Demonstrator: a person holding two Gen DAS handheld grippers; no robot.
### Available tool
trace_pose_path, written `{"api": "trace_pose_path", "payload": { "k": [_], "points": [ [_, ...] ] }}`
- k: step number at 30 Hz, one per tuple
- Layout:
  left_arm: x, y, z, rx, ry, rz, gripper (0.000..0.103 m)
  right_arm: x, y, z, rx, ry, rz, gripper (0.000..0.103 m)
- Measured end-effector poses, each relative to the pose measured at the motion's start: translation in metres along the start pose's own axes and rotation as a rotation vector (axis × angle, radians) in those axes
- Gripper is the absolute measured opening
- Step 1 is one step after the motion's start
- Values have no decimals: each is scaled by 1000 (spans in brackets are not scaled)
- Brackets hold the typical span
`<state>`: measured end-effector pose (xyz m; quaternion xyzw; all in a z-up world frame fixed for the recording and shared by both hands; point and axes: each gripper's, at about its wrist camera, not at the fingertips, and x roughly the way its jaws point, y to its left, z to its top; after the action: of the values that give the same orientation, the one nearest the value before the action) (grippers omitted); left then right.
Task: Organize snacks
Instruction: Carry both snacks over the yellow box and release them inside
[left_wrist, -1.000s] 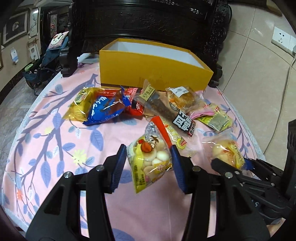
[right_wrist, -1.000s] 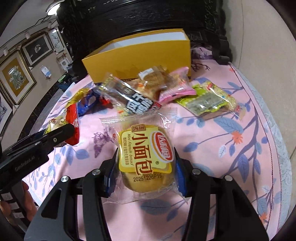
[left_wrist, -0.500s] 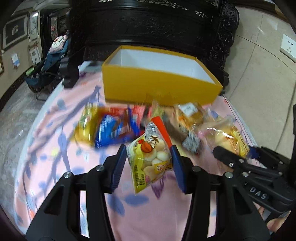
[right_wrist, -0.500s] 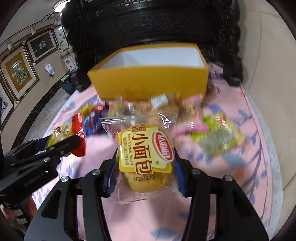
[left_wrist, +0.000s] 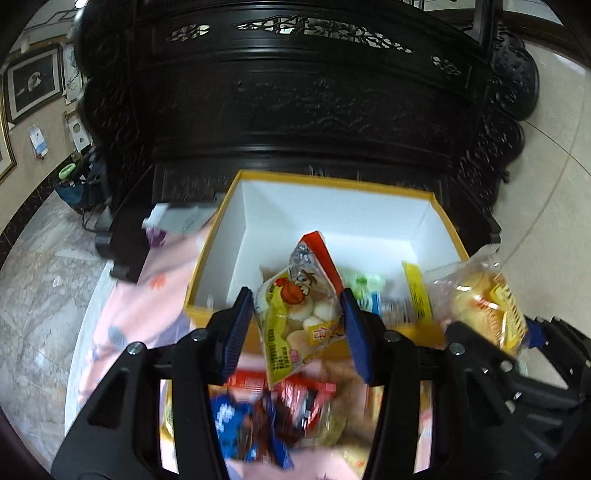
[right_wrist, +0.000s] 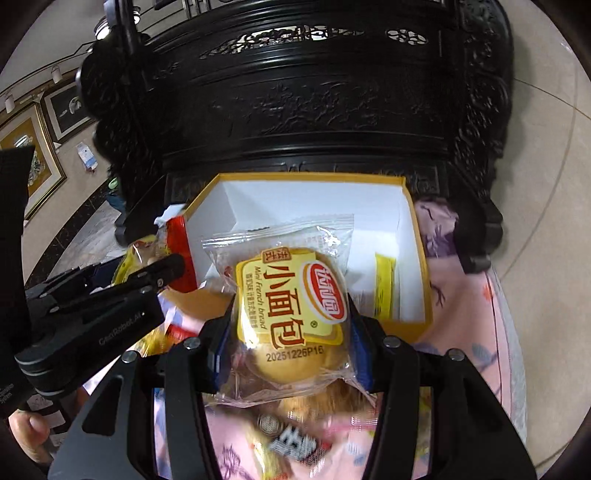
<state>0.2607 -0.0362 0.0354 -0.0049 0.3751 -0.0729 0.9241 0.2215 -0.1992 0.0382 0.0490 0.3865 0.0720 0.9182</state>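
A tall piece of dark carved wooden furniture (left_wrist: 314, 110) with pierced fretwork along its top fills the background, its scrolled black edges standing against a beige tiled wall (left_wrist: 554, 177). A pink cloth printed with blue and purple leaves (right_wrist: 476, 332) covers the surface below. Gold-framed pictures (right_wrist: 33, 162) hang on the far wall (their subjects too small to make out), above a grey marbled floor (left_wrist: 40, 302) with a dark border strip.

A clear bag of white balls (left_wrist: 295, 310) and a wrapped mini bread (right_wrist: 291, 314) – each held upright over the open yellow box (left_wrist: 229, 206).
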Motion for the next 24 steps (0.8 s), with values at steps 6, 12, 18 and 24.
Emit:
{"api": "trace_pose_path", "payload": {
  "k": [6,12,18,24],
  "points": [
    [35,-2,32,5,9,14,50,33,-12,25,28,15,-9,53],
    [68,-2,49,-5,39,33,82,58,-26,47,92,23,-45,65],
    [77,8,53,-25,32,46,91,58,-40,51,121,14,-35,71],
    [71,9,48,-40,36,36,91,49,-36,44,113,29,-18,71]
  ]
}}
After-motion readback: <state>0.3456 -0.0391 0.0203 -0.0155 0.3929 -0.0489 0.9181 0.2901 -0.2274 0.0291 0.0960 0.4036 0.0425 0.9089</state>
